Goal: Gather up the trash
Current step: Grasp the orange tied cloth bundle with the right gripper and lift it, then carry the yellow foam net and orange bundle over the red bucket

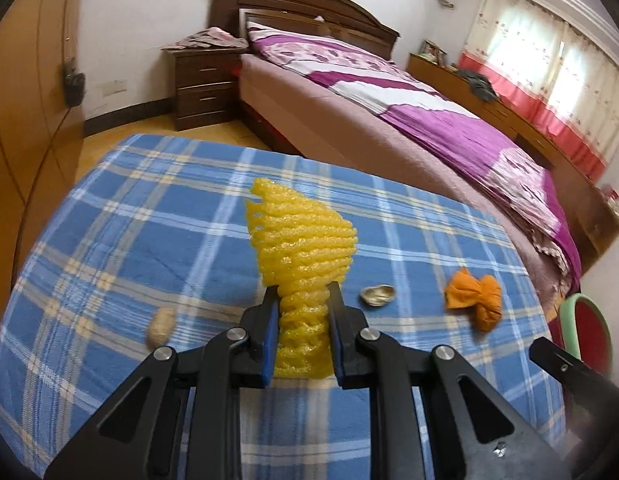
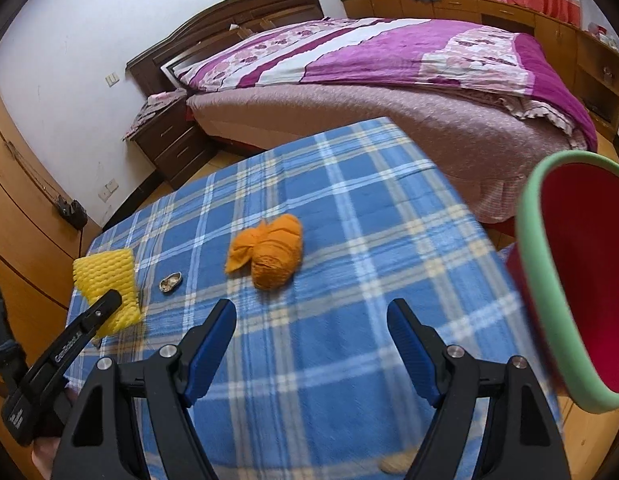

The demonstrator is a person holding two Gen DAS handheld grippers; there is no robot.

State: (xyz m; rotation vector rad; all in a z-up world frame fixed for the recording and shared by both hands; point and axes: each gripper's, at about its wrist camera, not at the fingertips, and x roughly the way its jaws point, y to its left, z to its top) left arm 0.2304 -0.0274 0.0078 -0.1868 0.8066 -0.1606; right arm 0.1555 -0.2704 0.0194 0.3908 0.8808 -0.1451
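Pinching a yellow foam fruit net (image 1: 305, 248) between its blue pads (image 1: 270, 334), the left gripper (image 1: 303, 312) holds the lower, crumpled end of the mesh squeezed narrow, while the wider upper part fans out above the fingertips, clear of the cloth. Below it lies the blue plaid tablecloth (image 1: 149, 208) that covers the table. On that cloth, just left of the gripper, rests a pale peanut shell (image 1: 160, 330), somewhat blurred; to the right of the fingertips sits a small empty nutshell half (image 1: 377, 294), and farther right an orange knotted bundle (image 1: 475, 300) of cloth or paper. From the right wrist view, the right gripper (image 2: 311, 312) stands with its two blue-padded fingers spread wide and nothing between them, hovering over the plaid cloth with the orange bundle (image 2: 267, 256) lying ahead of it, apart from both fingers. In the same view the net (image 2: 107, 280) shows at the far left, partly covered by the black side of the left gripper, and the nutshell half (image 2: 171, 282) lies just beside it on the cloth. At the right edge a red bin with a pale green rim (image 2: 549, 280) looms close to the camera, past the table's edge, its mouth turned toward the view; only a sliver of it (image 1: 581, 320) shows in the left wrist view. Beyond the table stands a bed (image 2: 389, 80) with a purple floral quilt, and a dark wooden nightstand (image 1: 205, 84) beside its headboard.
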